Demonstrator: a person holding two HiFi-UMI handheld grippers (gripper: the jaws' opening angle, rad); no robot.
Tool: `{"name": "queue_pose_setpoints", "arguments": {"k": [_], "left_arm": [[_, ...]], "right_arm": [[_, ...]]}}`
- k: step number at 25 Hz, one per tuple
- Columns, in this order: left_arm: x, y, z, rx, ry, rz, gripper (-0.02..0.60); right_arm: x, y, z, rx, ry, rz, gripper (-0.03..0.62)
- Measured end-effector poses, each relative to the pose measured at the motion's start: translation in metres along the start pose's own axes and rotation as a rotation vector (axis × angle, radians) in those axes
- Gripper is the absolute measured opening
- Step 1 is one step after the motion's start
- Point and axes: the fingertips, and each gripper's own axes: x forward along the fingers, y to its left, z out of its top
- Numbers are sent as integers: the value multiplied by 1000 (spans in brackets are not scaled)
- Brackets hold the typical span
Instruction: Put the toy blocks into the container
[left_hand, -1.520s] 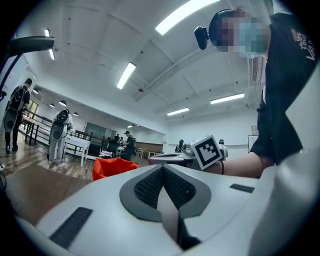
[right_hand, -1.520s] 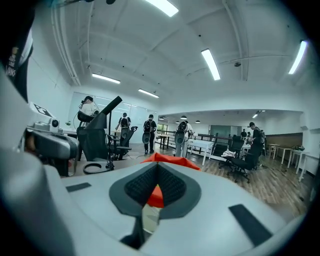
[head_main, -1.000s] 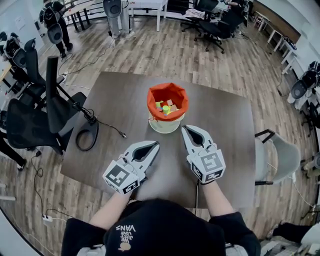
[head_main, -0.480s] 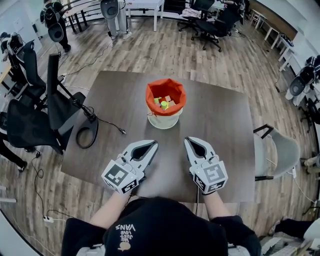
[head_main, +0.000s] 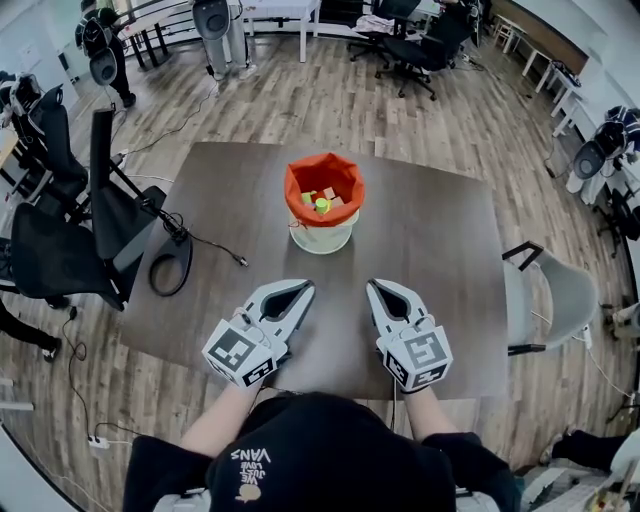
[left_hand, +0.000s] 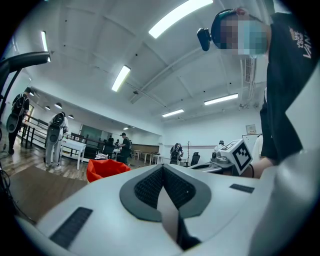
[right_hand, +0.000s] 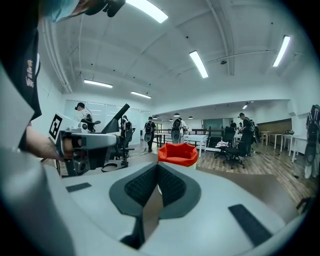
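The left gripper and right gripper are being held side by side over the table's near edge, pointing forward, jaws closed together, empty

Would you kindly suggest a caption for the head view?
Shut and empty, the left gripper and right gripper face the container of toy blocks on the table.

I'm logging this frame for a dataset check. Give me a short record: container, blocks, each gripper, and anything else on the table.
container: orange-lined, upright, on the far half of the table
blocks: several inside the container; none seen loose on the table
left gripper: jaws together, empty, over the near part of the table
right gripper: jaws together, empty, beside the left one
other: black cable on the table's left side
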Motion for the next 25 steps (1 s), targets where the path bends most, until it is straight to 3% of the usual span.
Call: {"name": "queue_pose_setpoints", "arguments": {"k": [25], "left_arm": [[-1,-11,0,6,-2,5,11]], "right_arm": [[-6,2,4,-36,-5,-10,17]]}}
